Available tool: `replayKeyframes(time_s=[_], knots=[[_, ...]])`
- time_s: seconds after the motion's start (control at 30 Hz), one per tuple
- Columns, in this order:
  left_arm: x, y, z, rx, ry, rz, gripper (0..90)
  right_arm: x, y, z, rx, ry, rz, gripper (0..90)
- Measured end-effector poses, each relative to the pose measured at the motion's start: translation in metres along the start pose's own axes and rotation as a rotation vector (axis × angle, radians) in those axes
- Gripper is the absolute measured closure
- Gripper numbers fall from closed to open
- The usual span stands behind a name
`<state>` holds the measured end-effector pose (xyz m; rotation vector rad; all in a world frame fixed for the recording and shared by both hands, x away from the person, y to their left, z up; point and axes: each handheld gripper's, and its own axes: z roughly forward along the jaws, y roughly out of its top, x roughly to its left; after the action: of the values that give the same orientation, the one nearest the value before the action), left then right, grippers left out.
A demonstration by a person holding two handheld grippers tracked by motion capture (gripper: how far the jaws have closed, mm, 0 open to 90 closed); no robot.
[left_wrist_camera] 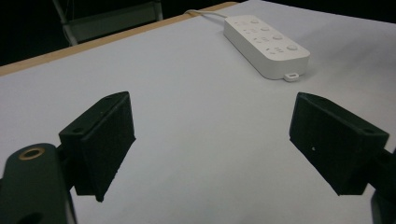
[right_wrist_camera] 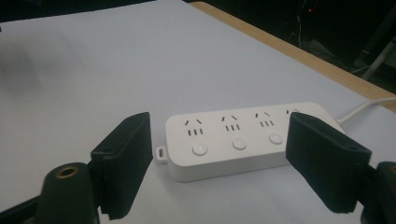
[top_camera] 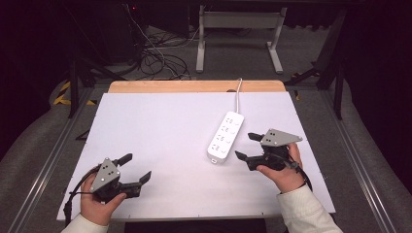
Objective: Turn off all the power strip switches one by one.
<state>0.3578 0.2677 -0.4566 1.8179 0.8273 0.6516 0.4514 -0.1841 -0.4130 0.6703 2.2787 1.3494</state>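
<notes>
The right tool (top_camera: 247, 145) sits just right of the white power strip (top_camera: 225, 136), its jaws spread apart with nothing between them; they point left at the strip's near end without touching it. In the right gripper view the power strip (right_wrist_camera: 243, 140) lies close beyond the jaws, showing a row of sockets, each with a round white button below it, and a small hanging tab at one end. No brand name or lettering can be read on its casing. The strip lies on the white surface (top_camera: 160, 141), right of centre, with its white cord (top_camera: 238, 94) running to the far edge. The left tool (top_camera: 137, 169) rests at the near left, well apart from the strip, its jaws likewise wide apart and holding nothing.
</notes>
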Motion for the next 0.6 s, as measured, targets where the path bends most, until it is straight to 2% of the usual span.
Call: replayKeyframes(time_s=[0.2, 0.4, 0.43, 0.47, 0.53, 0.57, 0.6], knots=[[0.0, -0.001, 0.0, -0.004, 0.002, -0.012, 14.4, -0.001, 0.005, 0.014, 0.003, 0.003, -0.012, 24.7], [0.001, -0.001, 0.001, 0.004, 0.001, -0.004, 14.1, -0.005, 0.008, 0.027, -0.002, 0.014, 0.017, 27.3], [0.0, -0.001, 0.001, -0.001, 0.003, -0.009, 14.1, -0.006, 0.009, 0.032, 0.003, 0.019, 0.008, 35.3], [0.0, -0.001, 0.001, -0.001, 0.003, -0.009, 14.1, -0.006, 0.009, 0.032, 0.003, 0.019, 0.008, 35.3], [0.0, -0.001, 0.0, 0.002, 0.001, -0.009, 14.1, -0.008, 0.008, 0.036, 0.025, 0.006, -0.023, 44.9], [0.001, -0.001, 0.0, 0.006, -0.002, -0.004, 14.1, -0.008, 0.006, 0.042, 0.047, 0.028, -0.025, 57.4], [0.001, -0.002, 0.001, 0.004, -0.001, -0.008, 14.1, -0.008, 0.006, 0.042, 0.047, 0.028, -0.025, 57.4]])
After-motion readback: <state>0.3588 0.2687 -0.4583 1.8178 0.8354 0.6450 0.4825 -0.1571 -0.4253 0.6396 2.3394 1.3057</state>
